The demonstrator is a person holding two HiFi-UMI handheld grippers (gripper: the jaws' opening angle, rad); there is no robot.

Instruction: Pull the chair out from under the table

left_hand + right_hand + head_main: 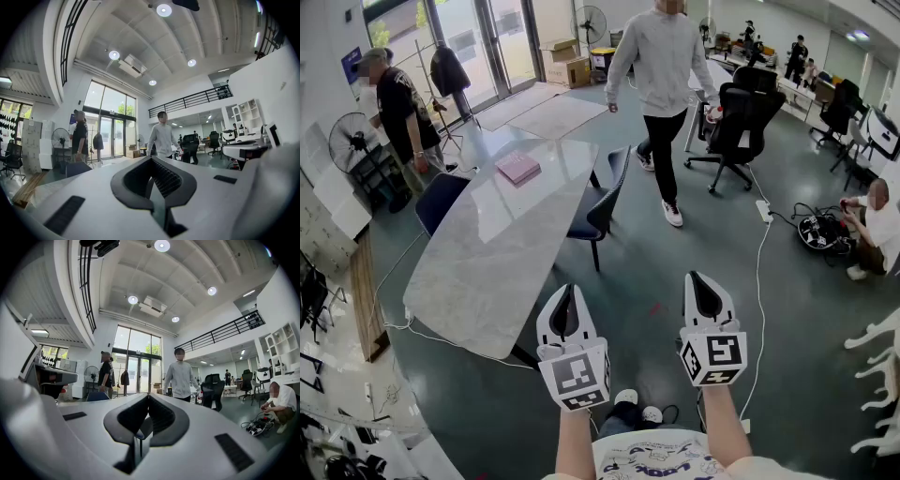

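Note:
A dark blue chair (pixel 602 208) stands tucked against the right side of the long grey marble table (pixel 487 253), ahead of me across open floor. My left gripper (pixel 566 291) is held level in front of me, shut and empty, near the table's near corner. My right gripper (pixel 703 277) hangs beside it, also shut with nothing in it. Both are well short of the chair. In the right gripper view the chair (pixel 139 430) shows small through the slot between the shut jaws; in the left gripper view the jaws meet and hold nothing.
A second blue chair (pixel 439 199) sits at the table's far left side, and a pink book (pixel 517 168) lies on top. A person in grey (pixel 661 84) walks behind the table; another stands at left (pixel 398 112). A white cable (pixel 759 272) runs over the floor at right.

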